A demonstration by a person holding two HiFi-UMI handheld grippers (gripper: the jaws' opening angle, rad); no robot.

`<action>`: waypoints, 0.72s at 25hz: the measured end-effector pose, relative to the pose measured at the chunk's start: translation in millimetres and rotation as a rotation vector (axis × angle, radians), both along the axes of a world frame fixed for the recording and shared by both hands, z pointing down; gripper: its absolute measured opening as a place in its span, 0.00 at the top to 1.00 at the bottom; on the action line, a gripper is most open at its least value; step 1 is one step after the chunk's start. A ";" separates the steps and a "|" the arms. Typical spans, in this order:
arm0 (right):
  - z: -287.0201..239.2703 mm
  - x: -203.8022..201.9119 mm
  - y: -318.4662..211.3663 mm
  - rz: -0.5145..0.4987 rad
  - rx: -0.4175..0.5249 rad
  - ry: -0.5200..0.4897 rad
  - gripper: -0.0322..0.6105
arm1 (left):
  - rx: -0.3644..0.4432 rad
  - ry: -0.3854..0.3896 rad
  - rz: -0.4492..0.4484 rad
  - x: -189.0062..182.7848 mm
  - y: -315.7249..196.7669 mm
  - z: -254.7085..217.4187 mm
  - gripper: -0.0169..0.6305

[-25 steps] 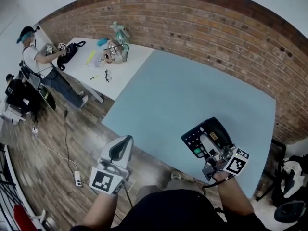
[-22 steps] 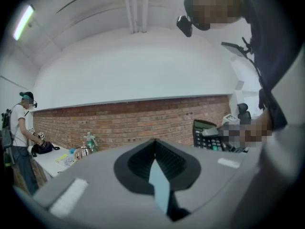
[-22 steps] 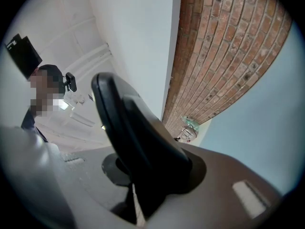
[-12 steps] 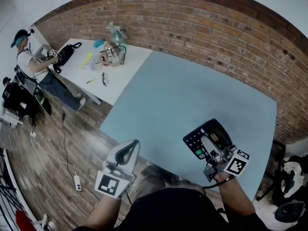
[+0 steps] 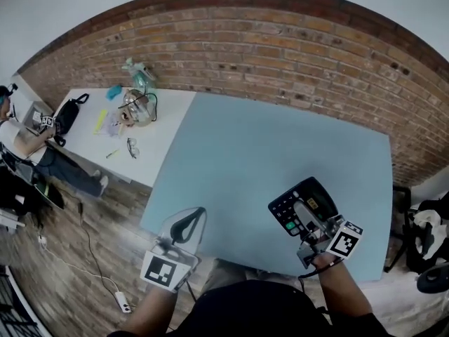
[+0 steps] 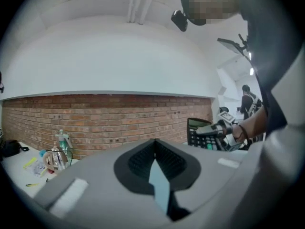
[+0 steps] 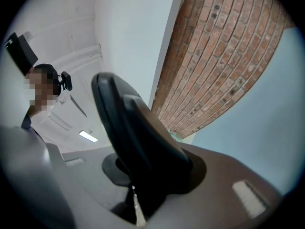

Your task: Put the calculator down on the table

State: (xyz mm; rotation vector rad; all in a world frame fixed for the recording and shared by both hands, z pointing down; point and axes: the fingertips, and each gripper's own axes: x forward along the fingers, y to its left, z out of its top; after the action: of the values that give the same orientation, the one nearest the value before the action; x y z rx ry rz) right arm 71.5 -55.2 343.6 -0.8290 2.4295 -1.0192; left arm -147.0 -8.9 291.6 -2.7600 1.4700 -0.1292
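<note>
**A:** Nearest the lens?

**B:** Left gripper (image 5: 193,217), jaws pressed together on nothing, poised level by the near edge of the blue table (image 5: 245,139).

**A:** And to the right of that?

**B:** Right gripper (image 5: 300,206), pinching the calculator (image 5: 283,210). Keys turned up and leftward, carried over the table's near right part. Looks clear of the surface, judging by the left gripper view.

**A:** Set down yet?

**B:** Not yet, by the look of it. Lifted and in place over a bare stretch of tabletop. Left to do: lower, lay flat, let go.

**A:** And beyond?

**B:** Open blue tabletop, then a brick wall (image 5: 280,55). Off to the far left, a white table (image 5: 167,114) strewn with small things.
</note>
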 end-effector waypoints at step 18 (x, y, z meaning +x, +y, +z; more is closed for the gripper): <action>-12.2 -3.8 -7.6 0.355 -0.026 0.047 0.76 | 0.006 -0.013 0.413 13.7 -89.7 8.9 0.97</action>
State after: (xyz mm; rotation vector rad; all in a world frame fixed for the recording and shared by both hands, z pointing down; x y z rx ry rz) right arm 67.7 -62.8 331.4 -1.2510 2.1996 -0.9029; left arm -133.3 -98.6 300.5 -2.9756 0.8660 -0.1352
